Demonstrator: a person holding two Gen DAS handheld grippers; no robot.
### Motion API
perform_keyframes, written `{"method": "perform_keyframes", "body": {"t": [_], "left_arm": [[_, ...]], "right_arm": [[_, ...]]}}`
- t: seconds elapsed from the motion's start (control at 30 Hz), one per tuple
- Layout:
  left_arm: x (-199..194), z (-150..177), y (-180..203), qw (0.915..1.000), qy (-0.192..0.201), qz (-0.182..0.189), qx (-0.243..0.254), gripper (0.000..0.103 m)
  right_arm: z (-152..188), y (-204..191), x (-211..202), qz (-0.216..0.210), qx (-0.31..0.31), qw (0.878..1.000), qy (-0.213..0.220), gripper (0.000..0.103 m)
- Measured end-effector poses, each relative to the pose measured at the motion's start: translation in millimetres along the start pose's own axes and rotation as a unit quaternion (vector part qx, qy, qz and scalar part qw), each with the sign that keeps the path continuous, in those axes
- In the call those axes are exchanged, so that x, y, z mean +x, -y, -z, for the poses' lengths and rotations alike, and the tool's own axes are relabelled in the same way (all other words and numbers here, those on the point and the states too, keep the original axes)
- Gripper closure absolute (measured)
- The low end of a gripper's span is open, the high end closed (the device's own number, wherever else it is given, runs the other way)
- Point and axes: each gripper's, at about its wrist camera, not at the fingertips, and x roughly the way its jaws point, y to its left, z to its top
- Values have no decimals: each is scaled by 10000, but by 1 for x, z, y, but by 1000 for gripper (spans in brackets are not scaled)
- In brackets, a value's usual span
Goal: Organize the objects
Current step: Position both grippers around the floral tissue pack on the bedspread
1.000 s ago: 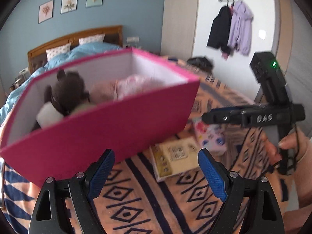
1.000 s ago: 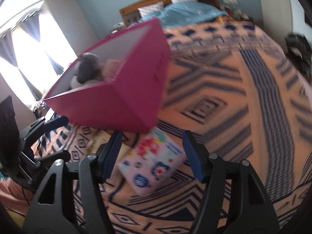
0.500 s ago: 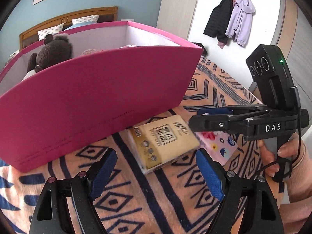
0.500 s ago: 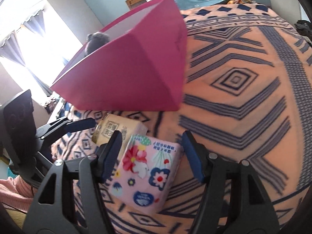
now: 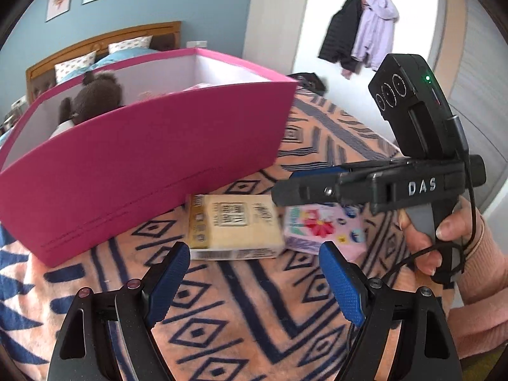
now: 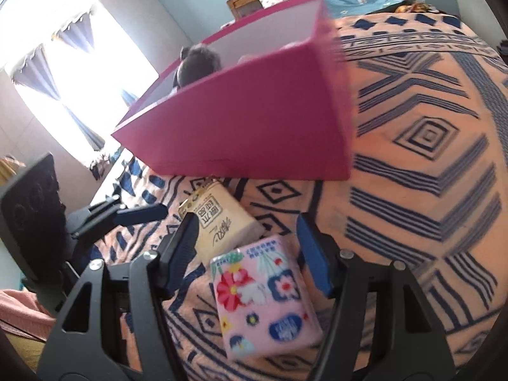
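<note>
A beige tissue pack (image 5: 235, 225) and a pink floral tissue pack (image 5: 324, 231) lie side by side on the patterned bedspread, in front of a pink box (image 5: 143, 165). A brown teddy bear (image 5: 95, 95) sits inside the box. My left gripper (image 5: 254, 285) is open just short of the beige pack, nothing between its fingers. In the right wrist view my right gripper (image 6: 247, 254) is open and straddles the far end of the floral pack (image 6: 266, 298), which rests on the bed. The beige pack (image 6: 222, 222) lies beyond it, then the box (image 6: 254, 120).
The orange and navy bedspread (image 6: 412, 158) stretches to the right of the box. A person's hand (image 5: 444, 231) holds the right gripper close beside the left one. Coats (image 5: 358, 31) hang on the far wall. A bright window (image 6: 79, 63) is at left.
Both grippers have come down and closer to the two packs, which now look larger. The floral pack now lies between the right fingers. The box has not moved.
</note>
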Motion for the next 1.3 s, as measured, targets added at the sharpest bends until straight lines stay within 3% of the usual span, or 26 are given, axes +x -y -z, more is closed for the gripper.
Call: {"method": "perform_keyframes", "body": {"t": [0.1, 0.23, 0.37, 0.53, 0.8, 1.13, 1.3], "left_arm": [[5, -4, 12, 9996, 10, 208, 191, 18], [6, -11, 21, 9988, 115, 211, 419, 18], [10, -22, 20, 9978, 146, -7, 646, 18], [19, -25, 13, 9975, -15, -241, 659, 18], [12, -27, 20, 9966, 151, 446, 682, 19], [26, -46, 19, 9945, 141, 681, 789, 19], [45, -50, 24, 9914, -172, 731, 1073, 19]], "right_arm": [[8, 5, -19, 110, 93, 9998, 141, 37], [21, 12, -36, 308, 160, 9993, 142, 37], [30, 20, -42, 526, 263, 9982, 74, 37], [42, 17, -46, 470, 308, 9984, 29, 38], [46, 13, -46, 372, 336, 9987, 73, 39], [46, 19, -47, 330, 487, 9982, 153, 39], [47, 21, -46, 308, 509, 9981, 141, 39]]}}
